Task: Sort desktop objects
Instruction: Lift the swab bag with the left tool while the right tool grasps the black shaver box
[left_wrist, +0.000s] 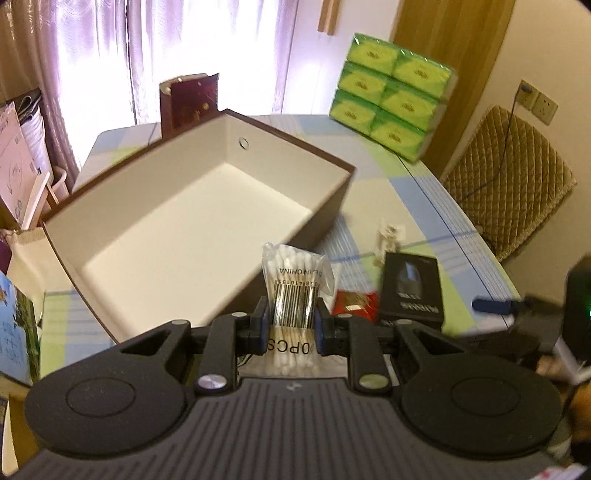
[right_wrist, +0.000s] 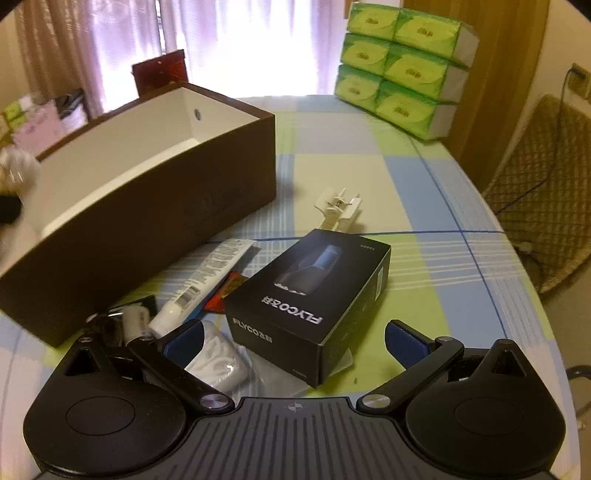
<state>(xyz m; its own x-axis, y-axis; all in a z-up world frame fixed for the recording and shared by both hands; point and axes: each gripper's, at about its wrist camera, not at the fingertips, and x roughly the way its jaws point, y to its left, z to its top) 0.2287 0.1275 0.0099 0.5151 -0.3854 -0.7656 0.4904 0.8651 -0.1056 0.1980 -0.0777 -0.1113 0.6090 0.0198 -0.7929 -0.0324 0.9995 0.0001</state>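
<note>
Looking past the left gripper (left_wrist: 291, 325), I am seeing the big brown storage box (left_wrist: 207, 206) standing open on the checked tablecloth (right_wrist: 443, 258), its pale inside bare. Beyond the box, at the far corner, a stack of green tissue packs (right_wrist: 399, 70) is sitting. Nearer than the box, the black shaver carton (right_wrist: 314, 299) is lying flat, and I am holding the right gripper (right_wrist: 295, 341) with its jaws spread wide on either side of the carton's near end, touching nothing that I can make out. A white tube (right_wrist: 201, 284) is lying between carton and box. I am clamping the left gripper's pads tight on the bag of cotton swabs (left_wrist: 295, 284), lifted clear before the box's near wall.
</note>
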